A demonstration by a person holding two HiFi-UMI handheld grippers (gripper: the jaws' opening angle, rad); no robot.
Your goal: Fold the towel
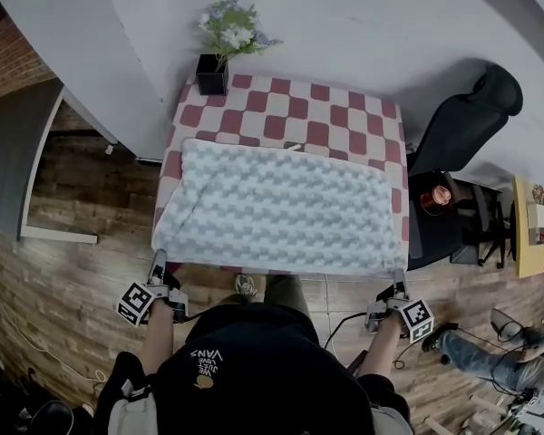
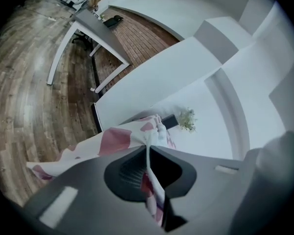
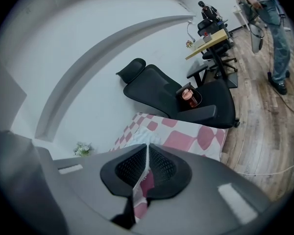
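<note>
A pale, bumpy towel (image 1: 281, 211) lies spread flat over a table with a red-and-white checked tablecloth (image 1: 335, 116). My left gripper (image 1: 157, 263) is at the towel's near left corner and my right gripper (image 1: 400, 284) at its near right corner. In the left gripper view the left gripper (image 2: 148, 148) is shut on a raised fold of cloth (image 2: 137, 136), white at the edge with pink checks. The right gripper (image 3: 147, 148) is likewise shut on a thin white edge with checked cloth (image 3: 142, 187) hanging below. Whether each pinch takes towel, tablecloth or both, I cannot tell.
A potted plant (image 1: 222, 39) stands at the table's far left corner against the white wall. A black office chair (image 1: 462, 125) and a small stand with a cup (image 1: 435, 198) are right of the table. Another person's legs (image 1: 490, 356) are at the lower right.
</note>
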